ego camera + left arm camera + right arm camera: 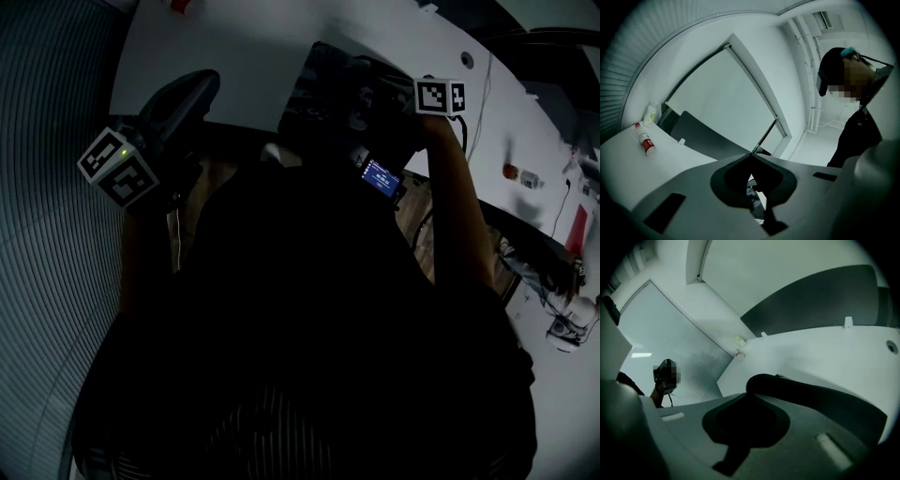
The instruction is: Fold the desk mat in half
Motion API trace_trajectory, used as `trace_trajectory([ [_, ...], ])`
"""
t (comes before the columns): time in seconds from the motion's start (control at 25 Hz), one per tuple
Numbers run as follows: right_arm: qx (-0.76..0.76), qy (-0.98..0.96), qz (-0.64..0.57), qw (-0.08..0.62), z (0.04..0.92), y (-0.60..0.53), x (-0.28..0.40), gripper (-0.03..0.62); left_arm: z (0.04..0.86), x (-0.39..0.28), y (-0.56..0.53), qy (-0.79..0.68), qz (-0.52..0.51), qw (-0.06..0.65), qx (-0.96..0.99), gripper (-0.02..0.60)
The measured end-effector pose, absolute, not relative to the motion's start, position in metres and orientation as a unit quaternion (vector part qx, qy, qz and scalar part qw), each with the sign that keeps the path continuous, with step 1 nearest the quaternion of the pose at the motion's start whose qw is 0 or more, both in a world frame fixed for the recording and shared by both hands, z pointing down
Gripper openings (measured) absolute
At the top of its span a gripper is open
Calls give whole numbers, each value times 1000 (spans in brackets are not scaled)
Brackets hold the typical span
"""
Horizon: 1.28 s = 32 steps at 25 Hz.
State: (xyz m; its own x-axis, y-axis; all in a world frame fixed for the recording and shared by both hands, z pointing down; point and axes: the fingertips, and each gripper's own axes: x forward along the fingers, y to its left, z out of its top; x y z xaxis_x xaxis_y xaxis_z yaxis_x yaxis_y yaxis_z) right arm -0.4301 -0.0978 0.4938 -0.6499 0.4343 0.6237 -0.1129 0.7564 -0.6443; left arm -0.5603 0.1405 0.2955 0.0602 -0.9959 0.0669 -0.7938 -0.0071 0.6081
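- Desk mat [820,399]: dark, on the near right part of the white table [825,352]. One ribbed edge is raised off the top, and the sheet bows over in a long curl.
- Right gripper [747,393]: jaws closed to almost nothing, the mat's ribbed edge right at their tips. Looks pinched there and angled down toward the table.
- Left gripper [751,153]: jaws together, nothing between them. Held level off the table's near left side, aimed at a window rather than at the mat.
- Progress, as a judgement: fold begun but not finished. Raised edge not yet laid on the opposite edge, no crease pressed, and no telling from these views how much of the mat lies flat.
- Left to do: carry the held edge across, line up the edges, lower and flatten.
- Edges: table's near edge close under both grippers. Grey partition [811,301] along the far edge, cable hole [891,347] at the far right.
- Open room: bare white top left of the mat and beyond it. Red-labelled bottle [645,142] at the far left, well apart from the mat.
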Motion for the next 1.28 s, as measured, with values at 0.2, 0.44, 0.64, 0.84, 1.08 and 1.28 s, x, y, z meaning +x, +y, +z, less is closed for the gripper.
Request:
trace_trajectory([
  [0.2, -147, -812, 340, 451, 537, -45, -474, 9, 306, -573, 162, -674, -204, 249, 665, 9],
  [0.44, -179, -759, 358, 514, 585, 19, -513, 17, 302, -585, 187, -690, -213, 246, 647, 9],
  [0.64, -181, -761, 406, 473, 569, 28, -530, 31, 301, -581, 189, -687, -210, 253, 648, 9],
  [0.84, -202, -793, 445, 364, 491, 12, -540, 31, 293, -576, 167, -662, -196, 263, 674, 9],
  [1.08, -174, -840, 440, 265, 414, -31, -501, 29, 290, -541, 116, -602, -167, 270, 733, 9],
  [1.28, -156, -887, 367, 235, 374, -37, -461, 25, 285, -514, 69, -556, -140, 263, 776, 9],
])
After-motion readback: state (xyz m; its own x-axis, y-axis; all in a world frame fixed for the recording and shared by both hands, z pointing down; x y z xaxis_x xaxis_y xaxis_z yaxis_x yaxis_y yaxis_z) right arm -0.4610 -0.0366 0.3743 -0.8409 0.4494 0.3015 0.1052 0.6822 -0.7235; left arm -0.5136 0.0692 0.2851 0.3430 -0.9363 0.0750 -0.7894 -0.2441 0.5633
